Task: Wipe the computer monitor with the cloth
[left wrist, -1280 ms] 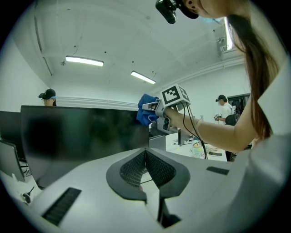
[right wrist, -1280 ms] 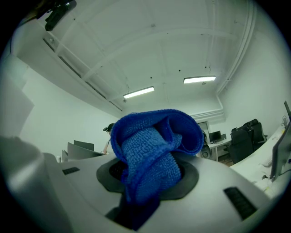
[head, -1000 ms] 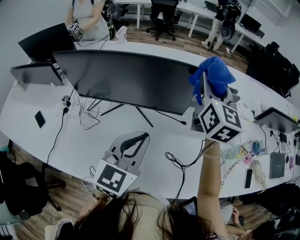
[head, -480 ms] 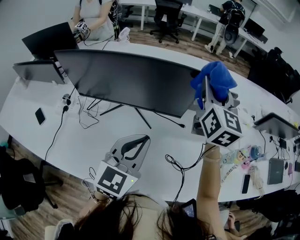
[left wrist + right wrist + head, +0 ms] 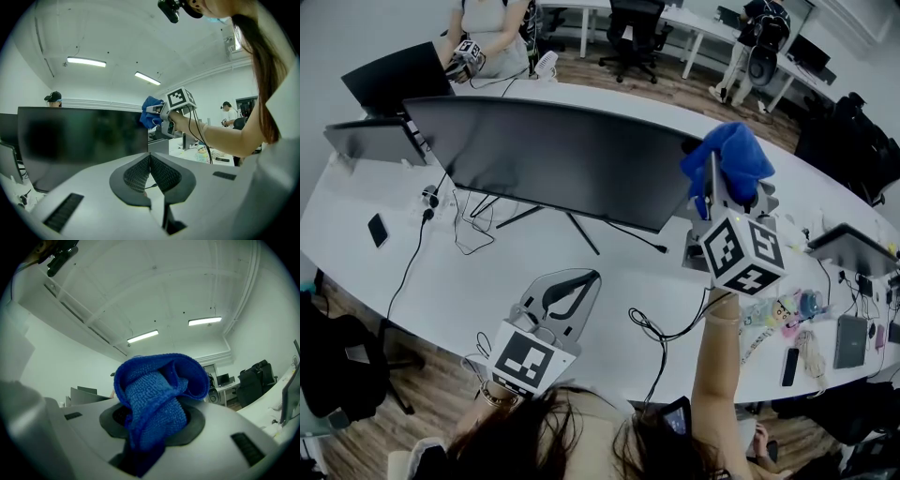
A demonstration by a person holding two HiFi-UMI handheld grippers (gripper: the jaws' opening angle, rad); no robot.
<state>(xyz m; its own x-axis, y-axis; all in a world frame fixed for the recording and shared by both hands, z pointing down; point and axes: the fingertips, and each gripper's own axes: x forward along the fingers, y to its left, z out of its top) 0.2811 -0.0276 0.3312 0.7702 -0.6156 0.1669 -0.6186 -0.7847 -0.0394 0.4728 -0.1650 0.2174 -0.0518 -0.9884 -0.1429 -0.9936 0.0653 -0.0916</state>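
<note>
**The blue cloth (image 5: 733,157) is sitting at the monitor's right end, with wiping apparently not yet begun.**

The cloth is bunching out of the right gripper (image 5: 719,187), whose jaws are clamping it just beside the upper right corner of the dark monitor (image 5: 553,155) on the white table (image 5: 609,281). Whether it is touching the screen is unclear. The left gripper (image 5: 569,289) is hanging low over the table's near edge, its jaws together on nothing. The grasp looks done, and the whole screen is waiting.
</note>
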